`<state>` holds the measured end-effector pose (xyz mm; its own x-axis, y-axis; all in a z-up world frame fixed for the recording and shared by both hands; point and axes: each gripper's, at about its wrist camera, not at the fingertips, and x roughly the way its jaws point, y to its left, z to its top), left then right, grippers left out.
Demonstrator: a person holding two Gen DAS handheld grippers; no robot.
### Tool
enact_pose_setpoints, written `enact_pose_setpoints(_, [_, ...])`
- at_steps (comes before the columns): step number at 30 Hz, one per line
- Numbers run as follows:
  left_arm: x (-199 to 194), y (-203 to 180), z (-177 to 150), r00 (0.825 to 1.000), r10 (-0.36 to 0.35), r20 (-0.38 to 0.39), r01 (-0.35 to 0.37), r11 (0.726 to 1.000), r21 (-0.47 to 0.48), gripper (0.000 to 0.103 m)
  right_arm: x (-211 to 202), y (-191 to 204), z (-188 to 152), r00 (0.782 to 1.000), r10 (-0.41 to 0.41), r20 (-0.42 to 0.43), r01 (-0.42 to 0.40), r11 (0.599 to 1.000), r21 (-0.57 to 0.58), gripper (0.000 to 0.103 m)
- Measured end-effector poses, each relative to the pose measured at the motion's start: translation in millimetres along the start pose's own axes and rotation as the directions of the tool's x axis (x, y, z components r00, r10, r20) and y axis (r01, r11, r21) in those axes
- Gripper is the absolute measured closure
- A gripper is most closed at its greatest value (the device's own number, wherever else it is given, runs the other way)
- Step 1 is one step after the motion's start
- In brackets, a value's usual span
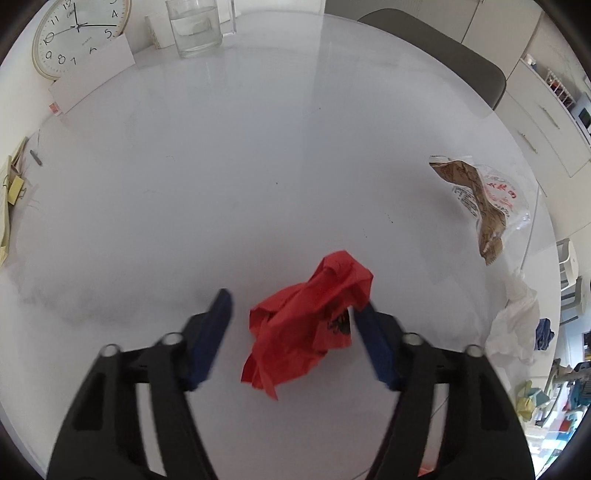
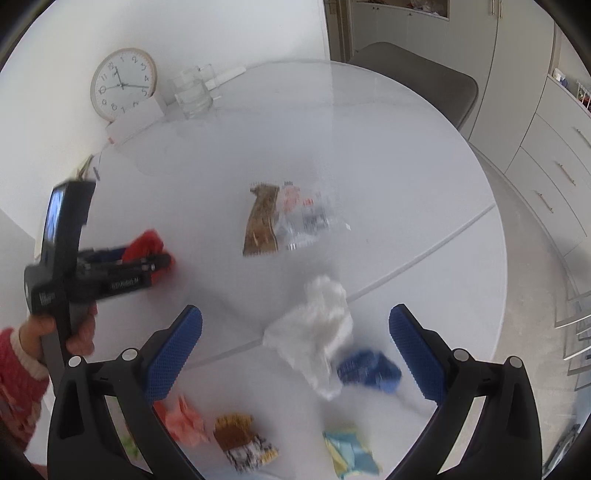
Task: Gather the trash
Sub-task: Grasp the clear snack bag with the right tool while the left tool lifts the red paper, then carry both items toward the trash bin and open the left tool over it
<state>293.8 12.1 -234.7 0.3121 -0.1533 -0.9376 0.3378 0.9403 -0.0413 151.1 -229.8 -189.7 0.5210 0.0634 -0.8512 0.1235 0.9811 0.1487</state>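
A crumpled red paper (image 1: 310, 325) lies on the round white table (image 1: 221, 184). My left gripper (image 1: 291, 302) is open, its blue pads on either side of the red paper, not closed on it. A brown and clear snack wrapper (image 1: 484, 199) lies at the right, with a crumpled white tissue (image 1: 517, 321) nearer the edge. In the right wrist view my right gripper (image 2: 295, 325) is open and empty above the white tissue (image 2: 317, 332). The left gripper (image 2: 110, 273) shows at the left with the red paper (image 2: 146, 243). The snack wrapper (image 2: 284, 221) lies mid-table.
A blue wrapper (image 2: 369, 369), pink paper (image 2: 184, 421), brown packet (image 2: 240, 439) and light blue-yellow wrapper (image 2: 351, 450) lie near the front edge. A clock (image 1: 74, 33), a glass (image 1: 194, 29) and a white card (image 1: 92, 74) stand at the back. A grey chair (image 1: 443, 51) is behind the table.
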Motion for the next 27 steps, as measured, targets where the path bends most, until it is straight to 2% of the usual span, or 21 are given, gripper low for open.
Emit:
enact_pose_setpoints(1, [4, 0, 2, 1.000, -0.003, -0.010, 0.003, 1.000, 0.000, 0.059, 7, 1, 10, 1.000, 0.008, 0.001, -0.008, 1.000, 0.004, 0.002])
enact_pose_setpoints(4, [6, 1, 4, 1.000, -0.010, 0.001, 0.010, 1.000, -0.014, 0.061, 26, 7, 33, 1.000, -0.003, 0.001, 0.003, 1.000, -0.008, 0.002])
enact_pose_setpoints(9, [5, 6, 5, 0.999, -0.045, -0.001, 0.045, 0.998, -0.046, 0.063, 83, 11, 66, 0.996, -0.035, -0.078, 0.034, 0.999, -0.012, 0.002])
enact_pose_setpoints(15, [-8, 12, 2, 0.997, -0.082, 0.015, 0.083, 0.993, -0.079, 0.063, 129, 9, 76, 0.981, -0.071, -0.181, 0.069, 0.997, -0.017, 0.002])
enact_pose_setpoints(16, [-10, 12, 1, 0.996, -0.082, 0.020, 0.083, 0.993, -0.080, 0.063, 131, 9, 77, 0.980, -0.073, -0.186, 0.071, 0.997, -0.017, 0.002])
enact_pose_setpoints(19, [-15, 12, -1, 0.996, -0.081, 0.034, 0.084, 0.993, -0.079, 0.063, 133, 6, 77, 0.978, -0.035, -0.203, 0.036, 0.999, -0.001, 0.018])
enact_pose_setpoints(22, [-20, 12, -2, 0.995, -0.094, 0.045, 0.097, 0.992, -0.084, 0.063, 127, 5, 75, 0.979, -0.021, -0.203, 0.020, 1.000, -0.006, 0.029])
enact_pose_setpoints(27, [-35, 8, -6, 0.992, -0.104, 0.066, 0.109, 0.991, -0.075, 0.063, 92, 5, 70, 0.990, -0.027, -0.135, 0.023, 0.999, -0.034, 0.033])
